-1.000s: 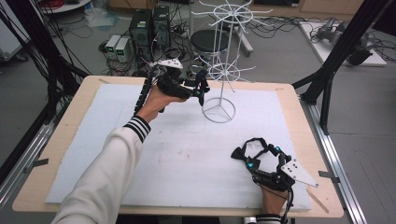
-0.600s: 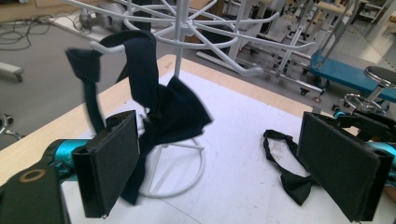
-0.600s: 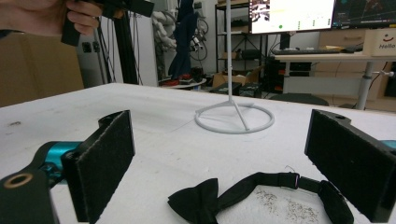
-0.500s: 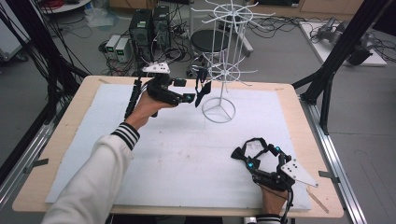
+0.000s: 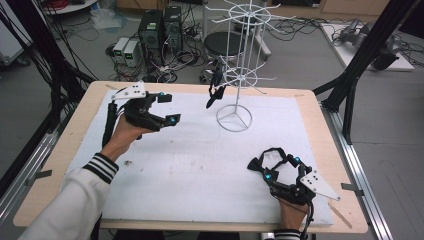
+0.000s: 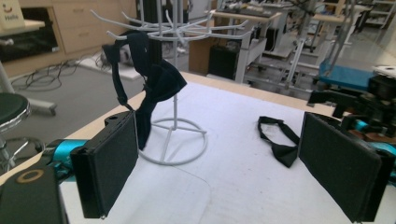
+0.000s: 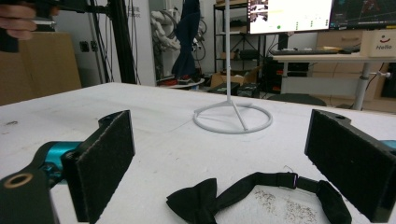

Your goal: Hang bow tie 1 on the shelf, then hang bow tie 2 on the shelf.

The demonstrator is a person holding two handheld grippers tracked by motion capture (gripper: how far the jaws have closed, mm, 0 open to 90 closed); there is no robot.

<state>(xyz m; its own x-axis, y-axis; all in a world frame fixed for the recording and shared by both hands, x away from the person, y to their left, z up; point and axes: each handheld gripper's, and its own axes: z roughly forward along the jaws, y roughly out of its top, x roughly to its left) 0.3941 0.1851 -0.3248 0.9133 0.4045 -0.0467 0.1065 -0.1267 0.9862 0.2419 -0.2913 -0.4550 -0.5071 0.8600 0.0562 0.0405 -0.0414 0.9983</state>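
A dark bow tie [image 5: 215, 93] hangs by its strap from a low hook of the white wire rack [image 5: 234, 119]. My left gripper [image 5: 169, 108] stands to the left of it, apart from it; its jaws have just been opening and hold nothing. In the left gripper view the hanging bow tie [image 6: 158, 84] is beyond the left gripper [image 6: 215, 163]. A second black bow tie [image 5: 270, 156] lies flat on the white mat by my right gripper [image 5: 280, 167]. In the right gripper view that bow tie [image 7: 243, 193] lies between the wide-apart pads of the right gripper [image 7: 219, 163], untouched.
The white mat [image 5: 190, 170] covers most of the wooden table [image 5: 320, 115]. The rack's ring base [image 7: 233, 119] stands at the back centre, with its wire arms reaching out overhead. Black frame posts [image 5: 350, 80] flank the table; computers and cables lie on the floor behind.
My left gripper has let go of the bow tie, left it hanging on the rack, and drawn back to the left. The right gripper has stayed put.
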